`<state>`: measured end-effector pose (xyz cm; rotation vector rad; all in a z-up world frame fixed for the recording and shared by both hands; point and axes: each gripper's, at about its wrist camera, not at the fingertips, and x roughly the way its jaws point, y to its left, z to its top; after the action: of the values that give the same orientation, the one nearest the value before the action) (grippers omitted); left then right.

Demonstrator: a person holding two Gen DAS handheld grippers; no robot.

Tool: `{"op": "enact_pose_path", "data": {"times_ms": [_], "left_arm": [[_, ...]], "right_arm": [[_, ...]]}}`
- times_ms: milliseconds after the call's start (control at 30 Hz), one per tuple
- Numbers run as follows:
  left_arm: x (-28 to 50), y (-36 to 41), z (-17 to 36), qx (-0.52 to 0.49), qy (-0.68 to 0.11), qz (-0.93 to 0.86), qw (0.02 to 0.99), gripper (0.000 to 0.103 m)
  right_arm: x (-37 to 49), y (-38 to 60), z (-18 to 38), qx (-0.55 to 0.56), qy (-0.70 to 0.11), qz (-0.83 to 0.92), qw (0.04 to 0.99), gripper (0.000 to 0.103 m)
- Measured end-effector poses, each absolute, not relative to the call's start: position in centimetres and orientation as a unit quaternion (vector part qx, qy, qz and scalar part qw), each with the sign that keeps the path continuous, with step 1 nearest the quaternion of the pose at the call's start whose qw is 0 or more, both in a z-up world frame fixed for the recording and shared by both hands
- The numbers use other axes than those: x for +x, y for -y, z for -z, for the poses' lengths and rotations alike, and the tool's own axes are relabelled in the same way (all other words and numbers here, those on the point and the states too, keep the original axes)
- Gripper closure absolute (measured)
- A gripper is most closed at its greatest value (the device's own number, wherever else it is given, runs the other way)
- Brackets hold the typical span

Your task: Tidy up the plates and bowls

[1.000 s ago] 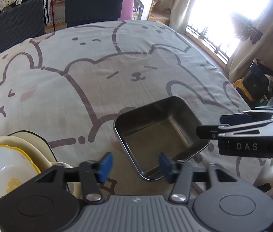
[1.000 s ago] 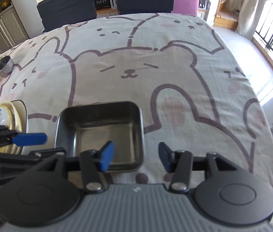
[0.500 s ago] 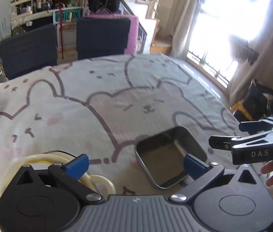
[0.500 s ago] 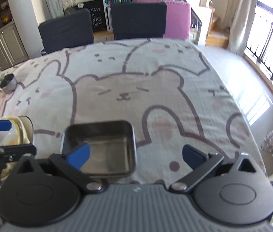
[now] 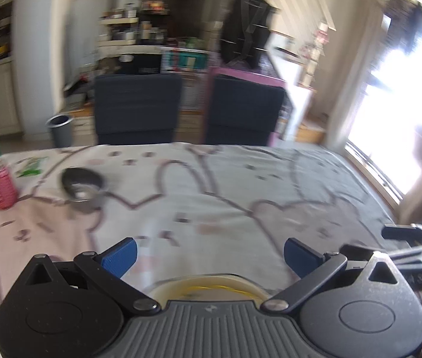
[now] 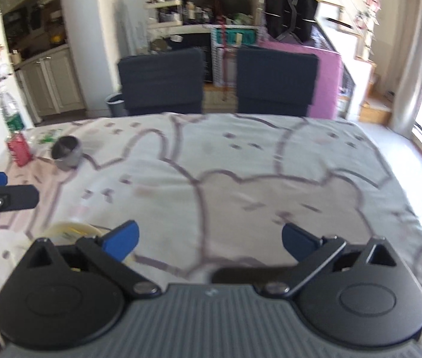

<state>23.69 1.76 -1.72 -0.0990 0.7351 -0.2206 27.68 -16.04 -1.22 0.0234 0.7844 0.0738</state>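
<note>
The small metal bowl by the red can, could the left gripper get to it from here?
Probably yes: the left gripper is open and empty, and only bare tablecloth lies before the metal bowl.

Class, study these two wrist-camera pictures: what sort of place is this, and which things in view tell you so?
Most likely a home dining area beside a kitchen. A table under a cartoon-bear tablecloth has two dark chairs at its far side, kitchen cupboards stand at the left, and cluttered shelves fill the back wall.
</note>
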Motion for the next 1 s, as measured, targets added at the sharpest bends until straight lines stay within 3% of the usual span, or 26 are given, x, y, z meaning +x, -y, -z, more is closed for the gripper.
{"op": "enact_pose_path", "data": {"times_ms": [300, 633, 1000], "left_arm": [[29.3, -11.6, 3.5, -0.057, -0.356, -0.023, 0.933, 0.000], [40.3, -17.4, 6.9, -0.030, -0.349, -0.077, 0.934, 0.000], [45.4, -21.8, 12.6, -0.147, -0.376, -0.089, 0.911, 0.000]], "right_arm": [[33.7, 6.7, 1.5, 0.042, -0.381, -0.105, 0.918, 0.000], [44.0, -1.5, 3.7, 0.087, -0.404, -0.118, 0.903, 0.000], [52.8, -7.9, 9.3, 0.153, -0.463, -0.091, 0.868, 0.000]]}}
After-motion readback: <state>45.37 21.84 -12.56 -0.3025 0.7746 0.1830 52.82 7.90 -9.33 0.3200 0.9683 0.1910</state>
